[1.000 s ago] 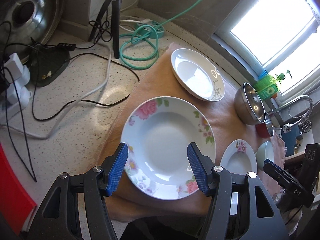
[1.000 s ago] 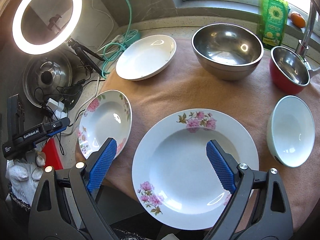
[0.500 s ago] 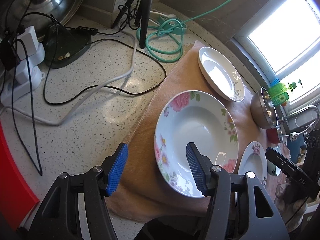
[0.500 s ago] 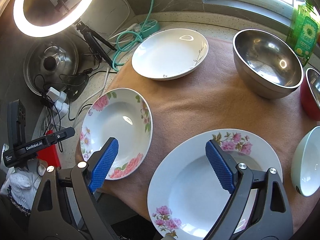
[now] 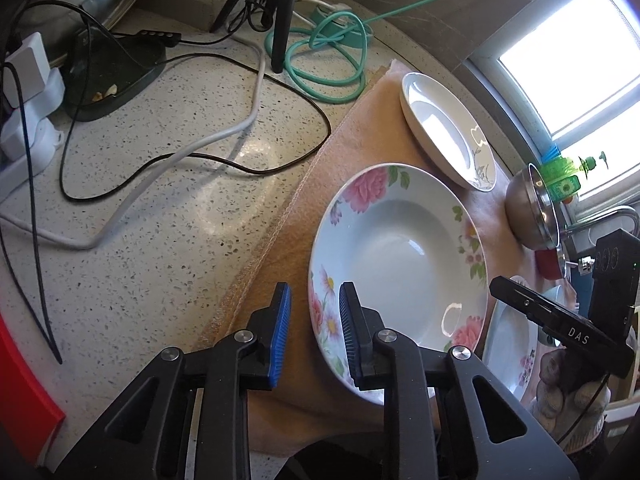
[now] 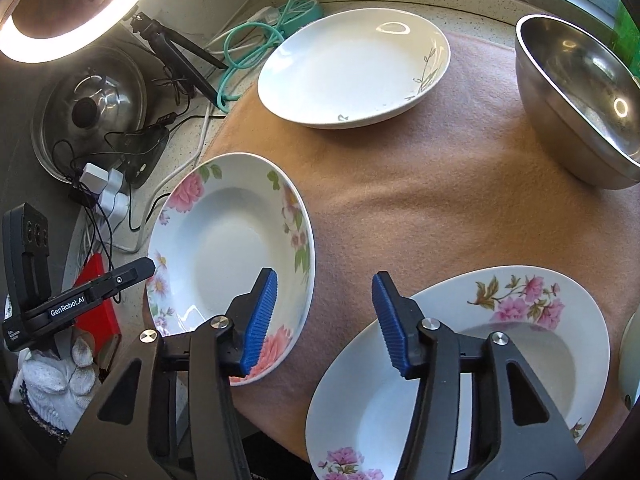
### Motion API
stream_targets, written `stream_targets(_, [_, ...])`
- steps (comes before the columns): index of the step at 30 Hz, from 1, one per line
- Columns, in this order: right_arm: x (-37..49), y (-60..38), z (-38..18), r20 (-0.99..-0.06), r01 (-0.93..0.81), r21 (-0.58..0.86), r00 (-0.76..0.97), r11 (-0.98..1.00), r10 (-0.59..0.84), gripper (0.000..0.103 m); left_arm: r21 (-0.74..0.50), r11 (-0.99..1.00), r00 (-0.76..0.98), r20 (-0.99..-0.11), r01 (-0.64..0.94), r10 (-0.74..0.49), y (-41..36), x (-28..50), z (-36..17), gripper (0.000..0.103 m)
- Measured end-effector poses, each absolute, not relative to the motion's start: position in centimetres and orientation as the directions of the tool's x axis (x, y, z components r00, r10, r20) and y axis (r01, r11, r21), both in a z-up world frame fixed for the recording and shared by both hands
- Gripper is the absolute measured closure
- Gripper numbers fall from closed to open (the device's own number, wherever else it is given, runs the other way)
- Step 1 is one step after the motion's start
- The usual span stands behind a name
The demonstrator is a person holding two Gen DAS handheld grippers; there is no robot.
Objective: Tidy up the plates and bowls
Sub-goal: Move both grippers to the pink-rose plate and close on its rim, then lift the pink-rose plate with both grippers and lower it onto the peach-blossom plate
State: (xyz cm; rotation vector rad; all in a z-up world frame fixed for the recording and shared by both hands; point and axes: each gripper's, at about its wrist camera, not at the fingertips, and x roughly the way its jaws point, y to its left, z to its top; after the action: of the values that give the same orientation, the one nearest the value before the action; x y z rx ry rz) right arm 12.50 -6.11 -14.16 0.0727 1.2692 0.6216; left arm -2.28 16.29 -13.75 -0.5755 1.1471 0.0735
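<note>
A deep floral plate [image 5: 400,248] [image 6: 228,248] lies on the tan cloth [image 6: 420,200]. My left gripper [image 5: 314,336] straddles its left rim; the jaws are closing, and cloth still shows between the outer pad and the rim. My right gripper [image 6: 325,320] is also closing. Its left pad is over this plate's right rim and its right pad is over the edge of a larger floral plate [image 6: 500,360], gripping neither. A plain white plate [image 6: 352,68] and a steel bowl [image 6: 580,100] sit farther back.
Left of the cloth, the speckled counter [image 5: 160,240] carries loose cables [image 5: 192,152], a coiled green hose [image 5: 328,60], a tripod leg [image 5: 280,12], a pot lid [image 6: 88,108] and chargers. A ring light [image 6: 60,8] glows at top left. A green bottle [image 5: 560,180] stands by the window.
Both grippers' jaws have narrowed a lot. The left one sank to the floral plate's left rim. The right one slid left from over the larger plate to the gap between the two floral plates.
</note>
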Motion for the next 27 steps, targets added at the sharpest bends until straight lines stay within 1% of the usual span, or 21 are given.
stream_targets(2, [12.7, -6.0, -14.4, -0.87, -0.394, 0.379, 0.156, 0.837, 0.467, 0.062, -0.398, 0.853, 0.422, -0.874, -0.337, -0.241, 16.3, -2.1, -13.9, 0.081])
stream_targets(3, [12.7, -5.9, -14.5, -0.871, -0.393, 0.381, 0.152, 0.837, 0.468, 0.066, -0.398, 0.854, 0.42, -0.875, -0.335, -0.242, 16.2, -2.0, -13.9, 0.086])
stream_targets(4, [12.8, -5.8, -14.7, -0.871, -0.393, 0.384, 0.147, 0.836, 0.469, 0.07, -0.397, 0.855, 0.418, -0.875, -0.333, -0.243, 16.2, -1.8, -14.0, 0.086])
stream_targets(6, [12.8, -5.6, -14.9, -0.872, -0.394, 0.385, 0.141, 0.834, 0.469, 0.074, -0.397, 0.856, 0.416, -0.876, -0.332, -0.246, 16.1, -1.7, -14.1, 0.086])
stream_targets(8, [12.9, -5.5, -15.0, -0.869, -0.393, 0.393, 0.137, 0.832, 0.475, 0.075, -0.397, 0.856, 0.413, -0.877, -0.33, -0.247, 16.1, -1.6, -14.3, 0.091])
stream_targets(11, [12.9, -5.3, -15.1, -0.867, -0.398, 0.397, 0.132, 0.827, 0.48, 0.079, -0.398, 0.857, 0.411, -0.877, -0.328, -0.25, 16.1, -1.5, -14.3, 0.091])
stream_targets(13, [12.9, -5.0, -15.1, -0.865, -0.405, 0.402, 0.125, 0.821, 0.485, 0.086, -0.395, 0.859, 0.41, -0.878, -0.326, -0.248, 16.1, -1.5, -14.3, 0.091])
stream_targets(16, [12.9, -4.5, -15.1, -0.865, -0.416, 0.403, 0.119, 0.815, 0.488, 0.091, -0.389, 0.863, 0.409, -0.88, -0.322, -0.244, 16.0, -1.3, -14.3, 0.091])
stream_targets(27, [12.6, -4.6, -14.9, -0.87, -0.41, 0.393, 0.125, 0.823, 0.478, 0.091, -0.357, 0.881, 0.409, -0.887, -0.31, -0.216, 15.4, -1.3, -14.0, 0.091])
